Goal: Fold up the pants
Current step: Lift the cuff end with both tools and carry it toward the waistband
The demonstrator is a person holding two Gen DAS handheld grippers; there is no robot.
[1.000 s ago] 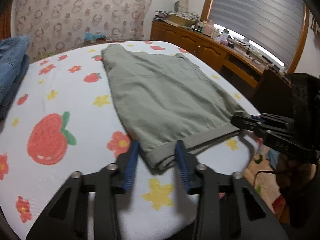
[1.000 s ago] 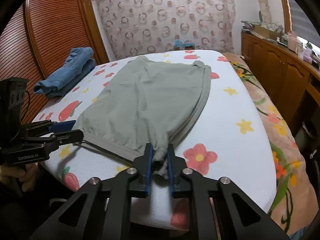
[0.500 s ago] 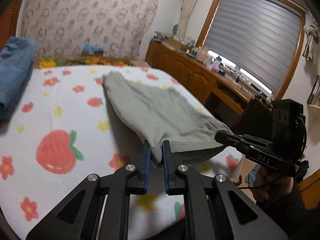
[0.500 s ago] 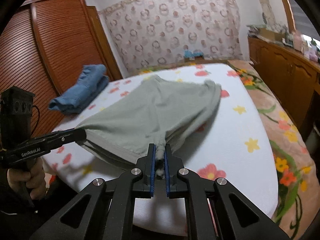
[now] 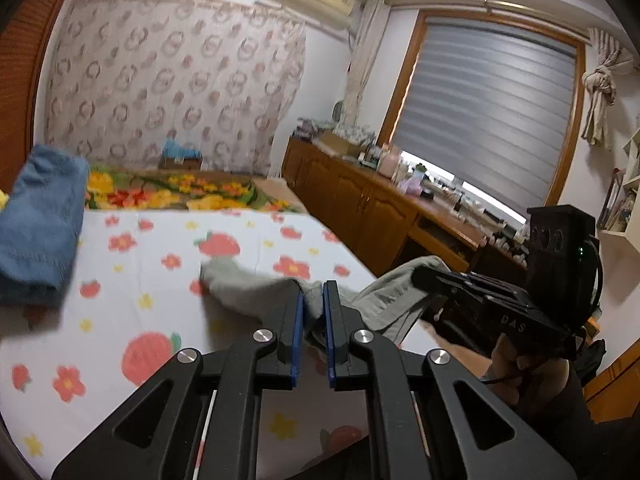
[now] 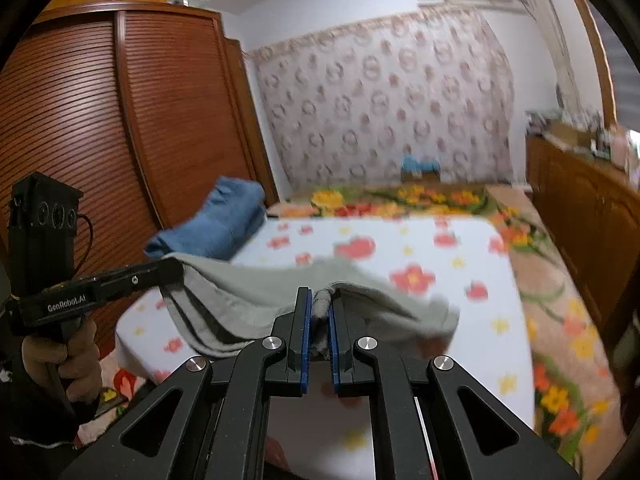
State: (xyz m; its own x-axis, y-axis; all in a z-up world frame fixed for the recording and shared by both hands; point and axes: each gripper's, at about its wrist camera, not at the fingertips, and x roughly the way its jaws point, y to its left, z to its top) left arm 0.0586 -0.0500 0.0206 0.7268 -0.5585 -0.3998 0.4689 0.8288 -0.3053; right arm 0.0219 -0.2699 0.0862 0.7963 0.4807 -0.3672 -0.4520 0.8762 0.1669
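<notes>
The grey-green pants (image 5: 248, 294) hang lifted over the flower-print bed (image 5: 160, 264), held by their near edge. My left gripper (image 5: 313, 300) is shut on one corner of that edge. My right gripper (image 6: 319, 308) is shut on the other corner of the pants (image 6: 240, 296). The cloth sags between the two grippers and its far end droops toward the sheet. The right gripper also shows in the left wrist view (image 5: 424, 276), and the left gripper in the right wrist view (image 6: 172, 272), each clamped on cloth. The image is motion-blurred.
Folded blue jeans (image 5: 40, 232) lie at the bed's left side, near a wooden slatted wardrobe (image 6: 100, 140). A wooden cabinet (image 5: 360, 208) with clutter runs along the right under a blinded window. A floral blanket (image 6: 560, 320) covers the bed's right edge.
Both grippers have risen and moved forward over the bed with the pants' edge, lifting most of the cloth off the sheet. The left gripper closed on the cloth a second ago.
</notes>
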